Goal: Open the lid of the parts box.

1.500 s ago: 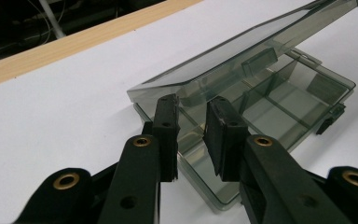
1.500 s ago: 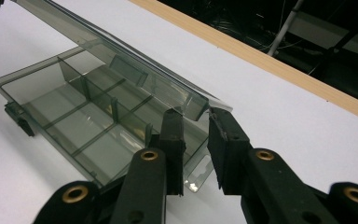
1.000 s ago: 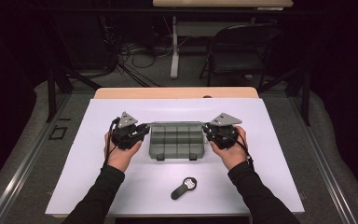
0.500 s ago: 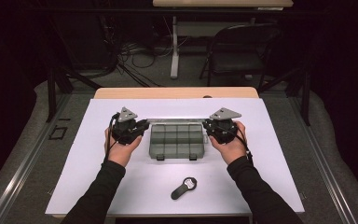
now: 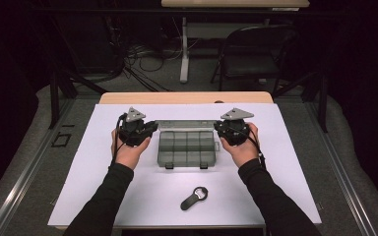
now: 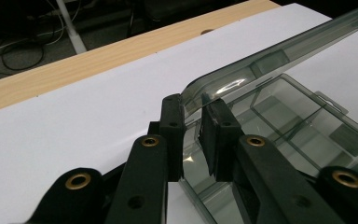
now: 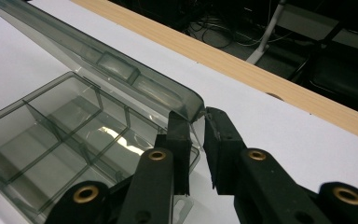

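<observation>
On the white table [image 5: 103, 196], midway between the two hands, sits a smoky clear organiser box [image 5: 186, 149] with its lid [image 5: 184, 125] raised at the far side. Its divided compartments look empty. At the box's left end, the left gripper [image 6: 192, 123] has its fingers [image 6: 172, 126] closing around the lid's corner edge. At the right end, the right gripper [image 7: 196, 140] does likewise. Whether the fingers press the plastic is unclear. A black bottle opener [image 5: 194, 197] lies nearer the person, well apart.

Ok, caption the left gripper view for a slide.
Left gripper straddling a corner of the clear organizer box's raised lid, above empty compartments.
</observation>
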`<state>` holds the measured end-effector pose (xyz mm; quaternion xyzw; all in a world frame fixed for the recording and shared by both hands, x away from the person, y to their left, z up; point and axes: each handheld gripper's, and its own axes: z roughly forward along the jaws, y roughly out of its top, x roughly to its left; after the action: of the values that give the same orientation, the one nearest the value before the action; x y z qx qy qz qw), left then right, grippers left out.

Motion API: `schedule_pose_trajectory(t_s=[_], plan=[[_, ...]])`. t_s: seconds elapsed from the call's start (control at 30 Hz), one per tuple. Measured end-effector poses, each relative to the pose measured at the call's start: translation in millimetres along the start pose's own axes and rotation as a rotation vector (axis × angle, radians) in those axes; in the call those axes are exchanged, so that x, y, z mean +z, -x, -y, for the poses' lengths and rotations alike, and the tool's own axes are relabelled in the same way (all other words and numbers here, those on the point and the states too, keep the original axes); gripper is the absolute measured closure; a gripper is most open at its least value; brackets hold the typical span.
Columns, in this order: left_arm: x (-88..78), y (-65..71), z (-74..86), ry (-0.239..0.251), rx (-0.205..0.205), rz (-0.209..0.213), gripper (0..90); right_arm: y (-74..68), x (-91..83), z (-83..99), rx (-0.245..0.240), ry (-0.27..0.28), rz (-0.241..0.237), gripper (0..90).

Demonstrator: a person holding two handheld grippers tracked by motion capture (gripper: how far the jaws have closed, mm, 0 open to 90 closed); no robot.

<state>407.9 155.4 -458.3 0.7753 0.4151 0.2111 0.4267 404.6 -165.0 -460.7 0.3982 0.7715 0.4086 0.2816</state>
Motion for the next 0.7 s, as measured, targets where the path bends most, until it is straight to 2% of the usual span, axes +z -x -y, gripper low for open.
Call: schedule_pose_trajectory(t_s=[0.23, 0.7], plan=[[4.0, -2.9, -7.2, -0.01, -0.007, -0.007, 79.7, 2.4, 4.1, -3.9, 0.006, -0.002, 0.009, 81.8], [7.6, -7.3, -11.3, -0.024, -0.029, -0.001, 81.4, 6.7, 10.0, -11.9, 0.037, -0.019, 0.005, 81.9]])
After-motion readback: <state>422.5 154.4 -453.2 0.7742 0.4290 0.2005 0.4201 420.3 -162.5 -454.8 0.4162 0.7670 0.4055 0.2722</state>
